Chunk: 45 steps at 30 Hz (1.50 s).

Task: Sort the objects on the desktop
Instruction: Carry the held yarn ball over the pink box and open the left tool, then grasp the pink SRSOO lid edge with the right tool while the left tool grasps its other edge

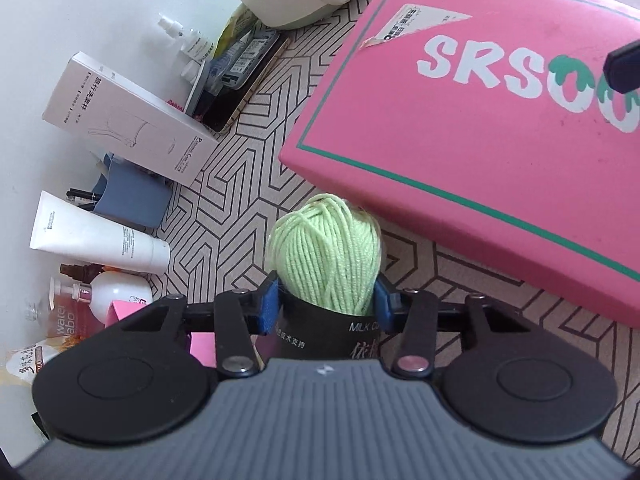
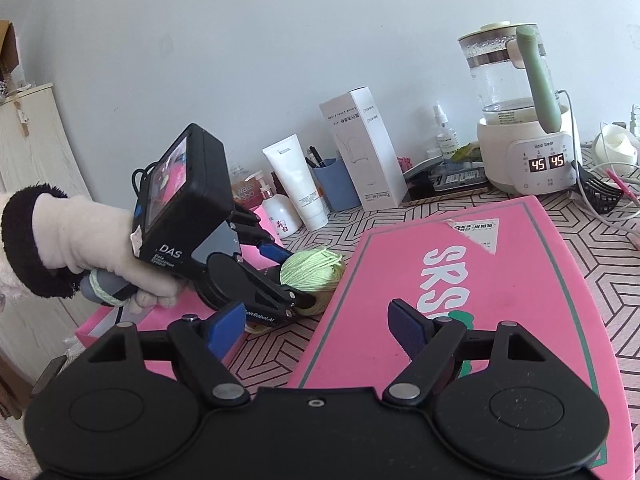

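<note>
My left gripper (image 1: 326, 304) is shut on a light green yarn ball (image 1: 326, 252) with a black paper band, held just above the patterned tablecloth next to the pink lid. The same yarn ball (image 2: 314, 270) and left gripper (image 2: 294, 276) show in the right wrist view. A large pink box lid (image 1: 500, 128) marked "SRSOO" lies to the right of the yarn. My right gripper (image 2: 316, 330) is open and empty, hovering over the near left corner of the pink lid (image 2: 480, 300). One right fingertip (image 1: 624, 68) shows at the left wrist view's right edge.
Along the wall stand a white carton (image 2: 364, 148), a white tube (image 2: 298, 180), a blue pen cup (image 2: 336, 182), pump bottles (image 2: 276, 212), a spray bottle (image 2: 444, 130) and a kettle reading 45 (image 2: 520, 112). An open pink box (image 2: 168, 316) sits at the left.
</note>
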Available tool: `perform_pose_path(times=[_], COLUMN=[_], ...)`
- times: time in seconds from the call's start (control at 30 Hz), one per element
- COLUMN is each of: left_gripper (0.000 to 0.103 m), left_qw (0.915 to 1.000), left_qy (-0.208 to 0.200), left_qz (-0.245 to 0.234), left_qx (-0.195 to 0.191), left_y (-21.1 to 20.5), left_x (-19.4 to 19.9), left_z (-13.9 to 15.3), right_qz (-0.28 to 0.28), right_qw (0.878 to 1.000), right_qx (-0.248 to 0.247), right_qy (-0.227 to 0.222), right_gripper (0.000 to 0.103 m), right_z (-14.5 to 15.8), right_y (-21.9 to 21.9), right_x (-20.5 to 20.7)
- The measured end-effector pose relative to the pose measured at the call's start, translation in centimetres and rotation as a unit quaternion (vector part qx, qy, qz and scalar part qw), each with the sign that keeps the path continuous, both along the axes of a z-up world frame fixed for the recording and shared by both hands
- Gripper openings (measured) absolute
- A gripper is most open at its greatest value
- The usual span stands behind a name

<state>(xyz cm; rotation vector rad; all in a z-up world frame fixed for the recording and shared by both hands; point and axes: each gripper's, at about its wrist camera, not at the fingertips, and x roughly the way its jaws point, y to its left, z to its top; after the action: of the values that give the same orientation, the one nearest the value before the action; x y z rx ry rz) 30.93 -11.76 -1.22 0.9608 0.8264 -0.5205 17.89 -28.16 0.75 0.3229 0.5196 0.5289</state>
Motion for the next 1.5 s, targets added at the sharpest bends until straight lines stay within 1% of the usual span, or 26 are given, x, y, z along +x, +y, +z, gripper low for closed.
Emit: perform_pose_path(times=[0.13, 0.2, 0.23, 0.3, 0.4, 0.47, 0.53, 0.6, 0.67, 0.77, 0.83, 0.9, 1.0, 1.03, 1.07, 1.13, 1.17, 1.2, 1.23, 1.27, 1.33, 1.37, 1.4, 1.43, 1.5], left_gripper=[0.043, 0.043, 0.043, 0.043, 0.043, 0.043, 0.043, 0.044, 0.044, 0.044, 0.044, 0.044, 0.044, 0.044, 0.044, 0.044, 0.045, 0.050, 0.052, 0.053, 0.067, 0.082, 0.089, 0.089, 0.089], left_qw=[0.9995, 0.9983, 0.9972, 0.9935, 0.9865, 0.9829, 0.9801, 0.9783, 0.9766, 0.9754, 0.9757, 0.9739, 0.9686, 0.9686, 0.9666, 0.9664, 0.9631, 0.9605, 0.9577, 0.9518, 0.9401, 0.9337, 0.9261, 0.9176, 0.9007], left_qy=[0.002, -0.007, -0.012, -0.028, -0.052, -0.067, -0.081, -0.091, -0.100, -0.106, -0.098, -0.089, -0.084, -0.077, -0.069, -0.052, -0.045, -0.036, -0.031, -0.040, -0.064, -0.078, -0.090, -0.096, -0.090], left_qz=[-0.011, 0.002, -0.006, -0.012, -0.022, -0.026, -0.018, -0.007, 0.006, 0.036, 0.057, 0.085, 0.127, 0.128, 0.137, 0.144, 0.158, 0.169, 0.180, 0.200, 0.230, 0.234, 0.235, 0.240, 0.238], left_qx=[-0.029, -0.058, -0.073, -0.110, -0.154, -0.169, -0.181, -0.186, -0.190, -0.190, -0.188, -0.191, -0.197, -0.199, -0.205, -0.206, -0.213, -0.218, -0.223, -0.229, -0.243, -0.260, -0.281, -0.302, -0.352], left_y=[0.2, 0.6, 0.8, 1.7, 3.6, 5.3, 7.2, 9.4, 11.6, 15.1, 17.4, 19.7, 21.9, 22.2, 22.4, 22.7, 23.0, 23.4, 23.8, 24.2, 24.7, 25.0, 25.2, 25.3, 25.3], left_x=[-1.4, -2.3, -3.1, -4.8, -7.6, -9.2, -10.5, -11.5, -12.2, -13.1, -13.1, -12.9, -12.0, -11.7, -11.4, -10.9, -10.7, -10.6, -10.4, -10.6, -11.1, -11.7, -12.3, -12.9, -14.4], left_z=[1.4, 2.9, 3.8, 5.9, 9.1, 11.0, 12.6, 13.8, 14.6, 14.5, 13.6, 12.5, 10.8, 10.4, 9.9, 9.2, 8.9, 8.7, 8.7, 8.8, 9.3, 9.7, 10.0, 10.2, 10.4], right_qz=[-0.003, -0.006, -0.008, -0.012, -0.009, -0.016, -0.024, -0.016, 0.007, 0.037, 0.048, 0.059, 0.076, 0.080, 0.083, 0.093, 0.098, 0.100, 0.102, 0.102, 0.099, 0.095, 0.088, 0.081, 0.065], right_qw=[1.000, 1.000, 1.000, 0.999, 0.998, 0.998, 0.999, 0.999, 0.999, 0.997, 0.997, 0.997, 0.996, 0.996, 0.995, 0.995, 0.994, 0.994, 0.994, 0.994, 0.994, 0.995, 0.995, 0.996, 0.997], right_qx=[0.009, 0.012, 0.014, 0.033, 0.058, 0.053, 0.033, 0.027, 0.039, 0.040, 0.033, 0.028, 0.025, 0.026, 0.028, 0.028, 0.024, 0.018, 0.012, 0.008, 0.004, 0.003, 0.003, -0.002, -0.011], right_qy=[-0.005, -0.005, -0.005, 0.002, 0.007, 0.004, -0.006, -0.023, -0.035, -0.048, -0.051, -0.047, -0.041, -0.039, -0.038, -0.037, -0.036, -0.037, -0.038, -0.039, -0.039, -0.038, -0.037, -0.037, -0.034], right_gripper=[0.083, 0.083, 0.083, 0.083, 0.083, 0.084, 0.084, 0.084, 0.084, 0.084, 0.084, 0.084, 0.084, 0.084, 0.084, 0.084, 0.084, 0.084, 0.084, 0.084, 0.084, 0.084, 0.084, 0.084, 0.084], right_z=[0.4, 0.4, 0.3, -0.1, -0.3, -0.1, 0.6, 1.5, 2.2, 2.8, 2.9, 2.7, 2.4, 2.4, 2.5, 2.7, 2.8, 2.9, 2.9, 3.0, 3.0, 3.0, 2.9, 2.7, 2.4], right_y=[0.4, 0.7, 0.8, 0.8, 1.0, 1.6, 2.7, 3.9, 5.2, 7.7, 9.4, 11.3, 13.6, 14.3, 14.8, 15.9, 16.3, 16.6, 16.8, 16.9, 16.8, 16.7, 16.5, 16.2, 15.5], right_x=[-0.8, -1.3, -1.6, -2.3, -3.3, -3.8, -4.3, -4.7, -4.8, -4.6, -4.4, -4.0, -3.5, -3.4, -3.3, -3.3, -3.5, -3.6, -3.8, -3.9, -4.1, -4.1, -4.0, -4.1, -4.2])
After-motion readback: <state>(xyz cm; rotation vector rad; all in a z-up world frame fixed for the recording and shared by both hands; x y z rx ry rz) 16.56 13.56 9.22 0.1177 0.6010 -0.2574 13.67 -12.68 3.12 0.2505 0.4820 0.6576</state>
